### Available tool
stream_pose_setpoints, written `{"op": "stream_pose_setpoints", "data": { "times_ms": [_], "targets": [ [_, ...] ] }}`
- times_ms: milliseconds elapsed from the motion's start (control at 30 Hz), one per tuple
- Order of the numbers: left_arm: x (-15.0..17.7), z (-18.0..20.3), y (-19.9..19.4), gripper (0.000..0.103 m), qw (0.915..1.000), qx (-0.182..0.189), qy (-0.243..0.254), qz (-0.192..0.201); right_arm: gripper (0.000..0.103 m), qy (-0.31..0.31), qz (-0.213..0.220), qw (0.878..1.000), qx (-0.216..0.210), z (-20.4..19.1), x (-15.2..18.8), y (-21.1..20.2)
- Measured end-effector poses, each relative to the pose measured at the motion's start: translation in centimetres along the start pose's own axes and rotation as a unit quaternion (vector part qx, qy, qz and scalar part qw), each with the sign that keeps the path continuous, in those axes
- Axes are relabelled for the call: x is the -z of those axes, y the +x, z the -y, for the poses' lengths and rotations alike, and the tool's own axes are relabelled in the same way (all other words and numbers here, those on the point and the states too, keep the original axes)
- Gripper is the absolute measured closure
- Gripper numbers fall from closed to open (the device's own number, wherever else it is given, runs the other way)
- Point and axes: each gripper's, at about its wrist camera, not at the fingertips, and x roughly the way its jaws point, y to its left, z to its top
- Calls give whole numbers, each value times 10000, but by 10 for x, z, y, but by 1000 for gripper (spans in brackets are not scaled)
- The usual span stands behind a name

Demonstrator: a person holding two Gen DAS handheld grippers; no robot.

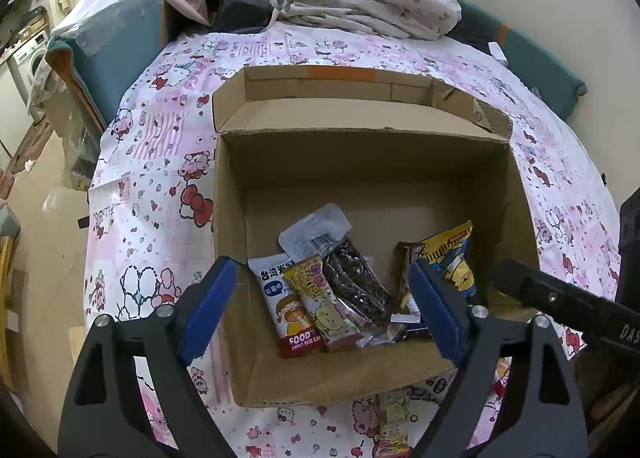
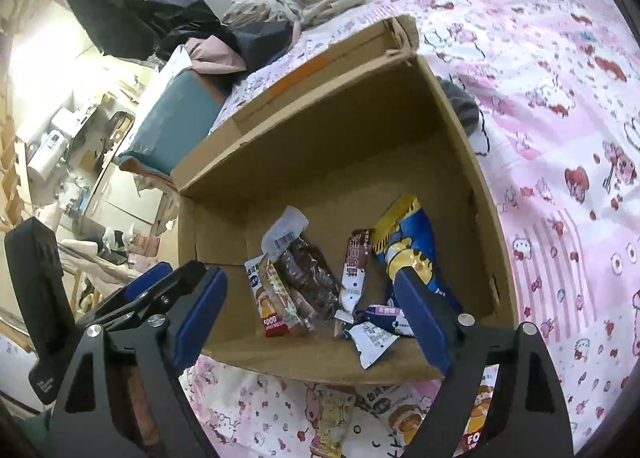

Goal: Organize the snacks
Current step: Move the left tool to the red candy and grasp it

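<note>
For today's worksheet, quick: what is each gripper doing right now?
Left gripper: open, holding nothing, above the cardboard box.
Right gripper: open, holding nothing.

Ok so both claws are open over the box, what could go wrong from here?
1. Snack packets lie on the tablecloth tight against the cardboard box's near wall; reaching down for them could knock the box.
2. The left claw and right claw hang close together, so they could collide.
3. The clear-wrapped dark snack overlaps its neighbours and could shift.
</note>
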Motion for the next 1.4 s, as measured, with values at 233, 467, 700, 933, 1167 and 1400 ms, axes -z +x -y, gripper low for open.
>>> {"op": "stream_pose_setpoints", "data": {
  "times_ms": [233,467,700,933,1167,1400],
  "targets": [
    [7,-9,-12,18,9998,-29,-175,63,14,-14,4,10000,75,-2,2,-4],
    [16,-14,-28,18,9997,-187,-139,90,14,97,79,9998,132,2,9,-21],
    [31,-26,-49,18,9994,-162,-284,59,14,-29,98,9999,133,-7,22,-43],
    [53,-33,-67,17,9993,-141,-358,11,14,-55,34,10000,71,-11,47,-61],
    [69,-32,-73,18,9993,-45,-334,-174,14,128,-25,9997,205,-6,68,-76],
    [95,-28,-56,18,9959,39,-279,-856,14,406,-88,9981,448,4,86,-84]
  ]
}}
